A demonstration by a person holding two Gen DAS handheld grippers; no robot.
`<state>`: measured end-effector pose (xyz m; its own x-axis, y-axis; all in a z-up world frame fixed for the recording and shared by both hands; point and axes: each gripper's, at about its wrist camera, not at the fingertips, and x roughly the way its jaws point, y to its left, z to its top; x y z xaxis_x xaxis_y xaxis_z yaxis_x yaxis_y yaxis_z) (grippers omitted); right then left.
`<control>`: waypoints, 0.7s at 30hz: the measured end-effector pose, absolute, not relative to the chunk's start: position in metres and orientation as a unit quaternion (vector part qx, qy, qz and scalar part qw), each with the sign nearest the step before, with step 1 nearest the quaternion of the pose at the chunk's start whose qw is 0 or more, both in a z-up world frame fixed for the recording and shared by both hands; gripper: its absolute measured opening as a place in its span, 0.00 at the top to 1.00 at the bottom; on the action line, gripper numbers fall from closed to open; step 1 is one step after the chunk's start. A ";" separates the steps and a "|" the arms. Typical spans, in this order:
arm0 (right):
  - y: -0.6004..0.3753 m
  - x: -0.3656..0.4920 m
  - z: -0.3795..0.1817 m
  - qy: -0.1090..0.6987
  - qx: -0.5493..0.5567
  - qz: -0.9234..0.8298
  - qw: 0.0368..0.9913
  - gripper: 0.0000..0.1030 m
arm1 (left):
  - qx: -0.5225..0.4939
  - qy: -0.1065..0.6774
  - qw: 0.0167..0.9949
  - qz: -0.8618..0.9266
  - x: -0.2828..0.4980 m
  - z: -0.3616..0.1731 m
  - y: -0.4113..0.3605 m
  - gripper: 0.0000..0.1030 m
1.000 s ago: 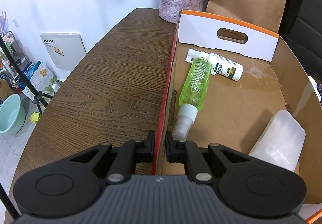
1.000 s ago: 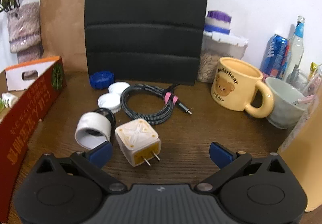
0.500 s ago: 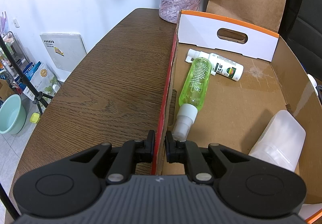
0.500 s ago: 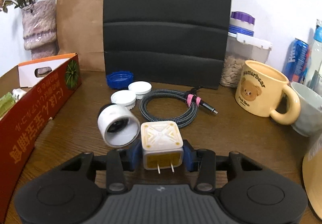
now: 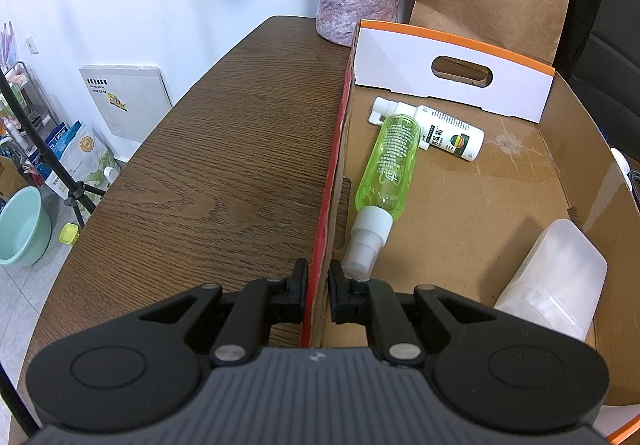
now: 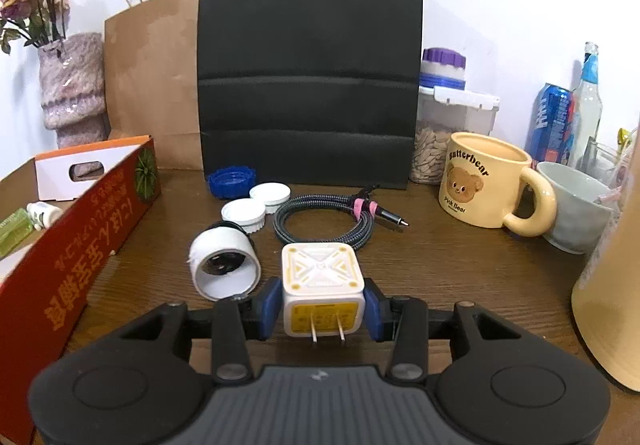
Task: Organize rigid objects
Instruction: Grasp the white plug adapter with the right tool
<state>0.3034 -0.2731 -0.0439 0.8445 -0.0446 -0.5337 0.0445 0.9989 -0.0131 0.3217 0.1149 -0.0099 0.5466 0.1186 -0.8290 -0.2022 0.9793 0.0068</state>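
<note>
My right gripper (image 6: pixel 322 305) is shut on a white and yellow cube charger (image 6: pixel 322 277), its two prongs pointing back at the camera. A white tape roll (image 6: pixel 224 265) lies just left of it on the brown table. In the left wrist view my left gripper (image 5: pixel 318 287) is shut on the red side wall of the cardboard box (image 5: pixel 332 173). Inside the box lie a green spray bottle (image 5: pixel 386 173), a small white bottle (image 5: pixel 444 133) and a translucent plastic container (image 5: pixel 556 277). The same box (image 6: pixel 80 221) stands at the left of the right wrist view.
Behind the charger lie a coiled braided cable (image 6: pixel 324 217), two white caps (image 6: pixel 256 203) and a blue cap (image 6: pixel 231 181). A yellow bear mug (image 6: pixel 486 185), a grey cup (image 6: pixel 572 205), a can and a bottle stand right. A black panel (image 6: pixel 310 85), paper bag and vase are at the back.
The right gripper's jaws closed from wide open onto the cube charger, which turned square between them. The right view shifted, with the charger now raised a little. The left gripper stayed put.
</note>
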 end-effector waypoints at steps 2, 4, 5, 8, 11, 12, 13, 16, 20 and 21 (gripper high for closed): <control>-0.271 0.299 -0.043 0.275 -0.001 -0.024 0.961 0.60 | -0.045 0.467 0.878 0.091 0.322 -0.010 0.115 0.89; -0.270 0.296 -0.041 0.272 0.002 -0.024 0.962 0.60 | -0.045 0.467 0.878 0.091 0.322 -0.010 0.115 0.89; -0.270 0.294 -0.040 0.270 0.003 -0.025 0.962 0.60 | -0.045 0.467 0.878 0.091 0.322 -0.010 0.115 0.89; -0.269 0.289 -0.037 0.267 0.013 -0.026 0.963 0.60 | -0.044 0.467 0.878 0.091 0.322 -0.010 0.115 0.89; -0.263 0.286 -0.034 0.264 0.015 -0.022 0.964 0.60 | -0.044 0.467 0.878 0.091 0.322 -0.010 0.115 0.89; -0.260 0.285 -0.033 0.264 0.017 -0.020 0.964 0.60 | -0.044 0.467 0.878 0.091 0.322 -0.010 0.114 0.89; -0.258 0.285 -0.032 0.263 0.018 -0.018 0.965 0.60 | -0.044 0.467 0.878 0.091 0.322 -0.010 0.115 0.89; -0.250 0.282 -0.027 0.257 0.024 -0.012 0.966 0.60 | -0.044 0.467 0.878 0.091 0.322 -0.010 0.115 0.89; -0.238 0.280 -0.020 0.253 0.037 -0.002 0.967 0.60 | -0.043 0.467 0.878 0.091 0.322 -0.010 0.114 0.89; -0.235 0.280 -0.019 0.251 0.038 0.000 0.967 0.60 | -0.044 0.467 0.878 0.091 0.322 -0.010 0.114 0.89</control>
